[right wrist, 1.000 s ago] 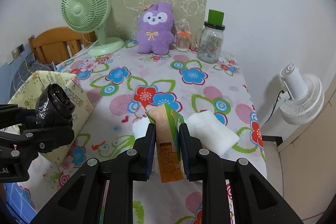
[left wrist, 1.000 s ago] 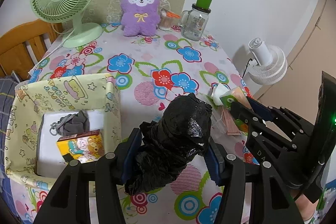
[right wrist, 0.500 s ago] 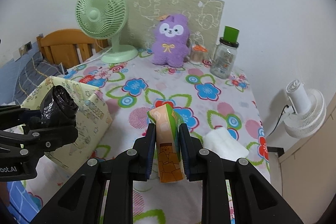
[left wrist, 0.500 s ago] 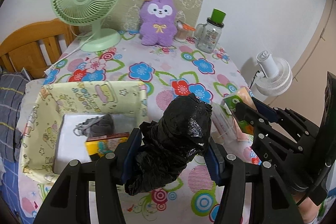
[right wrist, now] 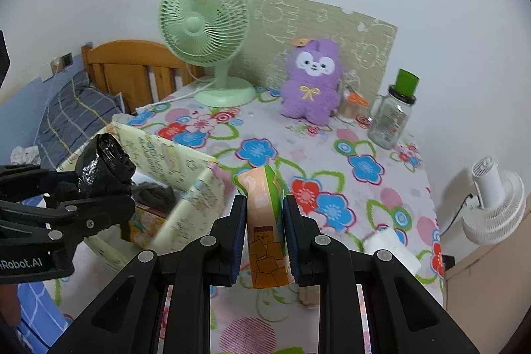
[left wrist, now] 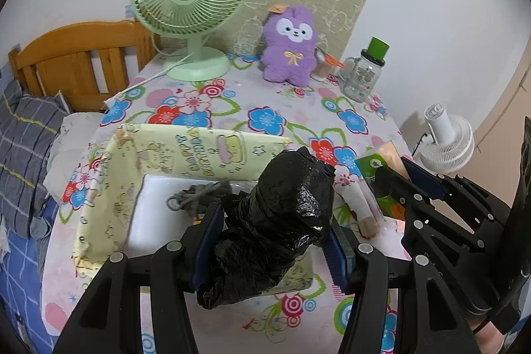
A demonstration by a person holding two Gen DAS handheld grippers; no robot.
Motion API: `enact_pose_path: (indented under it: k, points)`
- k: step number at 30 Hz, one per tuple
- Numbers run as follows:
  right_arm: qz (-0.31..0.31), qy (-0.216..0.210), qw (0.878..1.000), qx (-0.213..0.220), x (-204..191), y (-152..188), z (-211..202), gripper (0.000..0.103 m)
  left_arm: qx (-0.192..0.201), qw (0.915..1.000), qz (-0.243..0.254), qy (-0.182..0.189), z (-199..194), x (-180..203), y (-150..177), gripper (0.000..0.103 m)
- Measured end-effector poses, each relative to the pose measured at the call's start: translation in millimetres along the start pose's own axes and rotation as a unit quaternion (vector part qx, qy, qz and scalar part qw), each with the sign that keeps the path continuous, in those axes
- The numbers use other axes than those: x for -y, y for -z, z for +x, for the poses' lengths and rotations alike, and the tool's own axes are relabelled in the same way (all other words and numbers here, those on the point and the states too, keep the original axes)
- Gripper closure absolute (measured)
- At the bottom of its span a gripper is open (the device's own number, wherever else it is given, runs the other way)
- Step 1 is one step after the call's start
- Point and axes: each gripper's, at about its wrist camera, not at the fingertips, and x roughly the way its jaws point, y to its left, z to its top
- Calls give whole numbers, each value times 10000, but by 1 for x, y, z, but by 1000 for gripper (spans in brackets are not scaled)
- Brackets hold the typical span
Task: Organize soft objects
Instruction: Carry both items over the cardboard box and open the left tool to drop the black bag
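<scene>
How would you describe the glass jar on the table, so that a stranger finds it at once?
Start at the flowered table and go to its far edge by the wall, where a purple plush toy sits. Right of the toy stand a small orange-topped cup and then the glass jar. Only the jar is clear, with a tall green cap.

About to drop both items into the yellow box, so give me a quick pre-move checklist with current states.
1. Left tool gripping the black bag roll: ok, both pads press its sides.
2. Right tool gripping the tissue pack: ok, clamped between both pads.
3. Yellow box open at the top: ok.
4. Room inside the box: cannot tell fully; grey cloth and a small cartoon box already lie there, with white floor showing beside them.
5. Roll above the box opening: cannot tell; the left wrist view shows it over the near wall.
6. The two tools clear of each other: ok, apart, side by side.
</scene>
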Motion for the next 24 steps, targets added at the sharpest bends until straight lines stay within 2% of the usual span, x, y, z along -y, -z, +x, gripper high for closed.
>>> enact_pose_path:
  k: [12,24]
  points:
    - [-347,-223,9991,11,-44,-17,7,78,95,9995,-272,-122,-11,-37,0,44]
    - [-345,-402,9986,83,-72,-35,18,78,77,9988,-368,-310,-11,-72,-8,44]
